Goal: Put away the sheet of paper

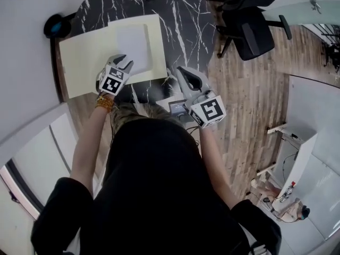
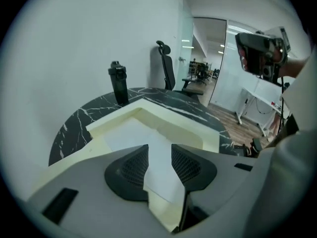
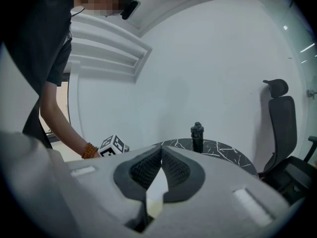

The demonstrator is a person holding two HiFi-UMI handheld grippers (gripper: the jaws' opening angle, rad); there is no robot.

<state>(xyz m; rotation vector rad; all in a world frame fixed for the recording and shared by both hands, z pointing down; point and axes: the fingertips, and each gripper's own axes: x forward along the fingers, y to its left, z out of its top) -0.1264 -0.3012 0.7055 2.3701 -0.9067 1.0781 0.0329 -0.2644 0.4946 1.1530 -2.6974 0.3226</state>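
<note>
Sheet of paper (image 1: 133,42) lies on the yellow folder (image 1: 85,62). The left gripper (image 1: 125,62) sits over the paper's near edge, jaws a little apart. The right gripper (image 1: 183,71) is closed on nothing.

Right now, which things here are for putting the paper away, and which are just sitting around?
For the job:
- sheet of paper
- pale yellow folder it lies on
- left gripper, jaws apart over the sheet
- right gripper, jaws together, beside the folder

Just sitting around:
- black bottle
- office chair
</note>
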